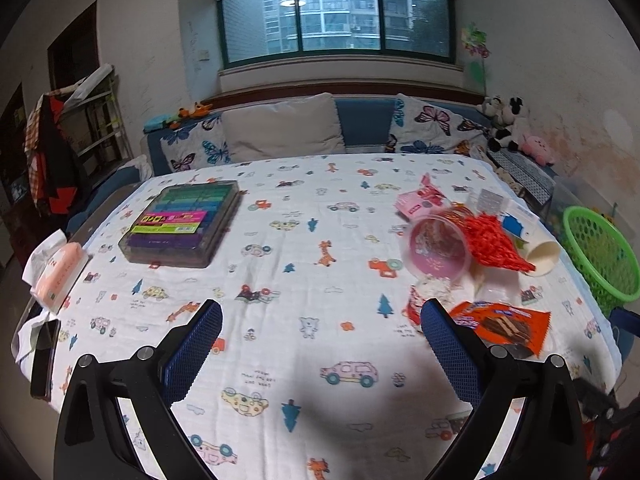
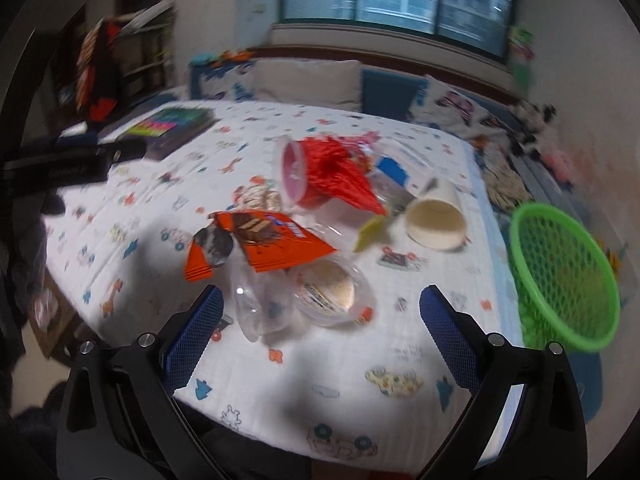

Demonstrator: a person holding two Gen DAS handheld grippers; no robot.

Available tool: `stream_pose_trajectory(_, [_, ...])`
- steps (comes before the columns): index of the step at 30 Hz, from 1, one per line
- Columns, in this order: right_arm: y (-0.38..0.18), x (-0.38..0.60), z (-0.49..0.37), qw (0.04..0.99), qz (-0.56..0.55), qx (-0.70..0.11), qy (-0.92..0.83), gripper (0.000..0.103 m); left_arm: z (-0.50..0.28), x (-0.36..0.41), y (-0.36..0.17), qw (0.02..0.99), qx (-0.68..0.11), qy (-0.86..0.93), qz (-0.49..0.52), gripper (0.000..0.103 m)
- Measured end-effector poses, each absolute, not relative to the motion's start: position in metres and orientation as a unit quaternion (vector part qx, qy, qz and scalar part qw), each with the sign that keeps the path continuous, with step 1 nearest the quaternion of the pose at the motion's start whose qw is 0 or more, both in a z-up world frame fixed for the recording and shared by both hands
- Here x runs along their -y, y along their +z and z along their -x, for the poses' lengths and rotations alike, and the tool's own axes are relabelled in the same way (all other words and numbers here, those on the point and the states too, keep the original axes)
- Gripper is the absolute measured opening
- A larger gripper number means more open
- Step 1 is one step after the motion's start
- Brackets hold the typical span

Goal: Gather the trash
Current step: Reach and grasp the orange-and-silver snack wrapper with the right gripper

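Left hand-held gripper (image 1: 322, 330) hung over bare desk (image 1: 280, 208), jaws wide apart, nothing between them. Right hand-held gripper (image 2: 322, 318) was likewise spread and empty, just short of the clear plastic cup (image 2: 262, 306) and lidded tub (image 2: 330, 294). Trash pile sat right of centre; green basket (image 2: 560, 276) at the desk's right edge. Best move, I reckoned: straddle the cup wall, pinch gently since thin plastic buckles, then carry to the basket.

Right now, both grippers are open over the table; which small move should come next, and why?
Probably ease the right gripper forward onto the clear plastic cup: it lies nearest, between the open fingers, with the green basket close on the right.
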State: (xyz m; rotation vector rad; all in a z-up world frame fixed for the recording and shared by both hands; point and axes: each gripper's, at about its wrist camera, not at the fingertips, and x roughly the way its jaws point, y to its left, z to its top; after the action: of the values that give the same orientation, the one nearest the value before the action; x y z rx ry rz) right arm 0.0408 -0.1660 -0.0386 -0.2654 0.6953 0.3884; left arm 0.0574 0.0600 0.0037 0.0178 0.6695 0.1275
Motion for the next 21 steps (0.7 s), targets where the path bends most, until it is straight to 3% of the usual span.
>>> stream_pose_trajectory(15, [-0.066, 0.104, -0.084, 0.86, 0.267, -0.346, 0.263, 0.09, -0.072, -0.087, -0.016, 0.93, -0.358, 0.078, 0.019, 0.096])
stream_pose_trajectory(21, [-0.07, 0.096, -0.103, 0.856, 0.269, -0.355, 0.263, 0.079, -0.077, -0.091, -0.023, 0.927, -0.367, 0.078, 0.022, 0.096])
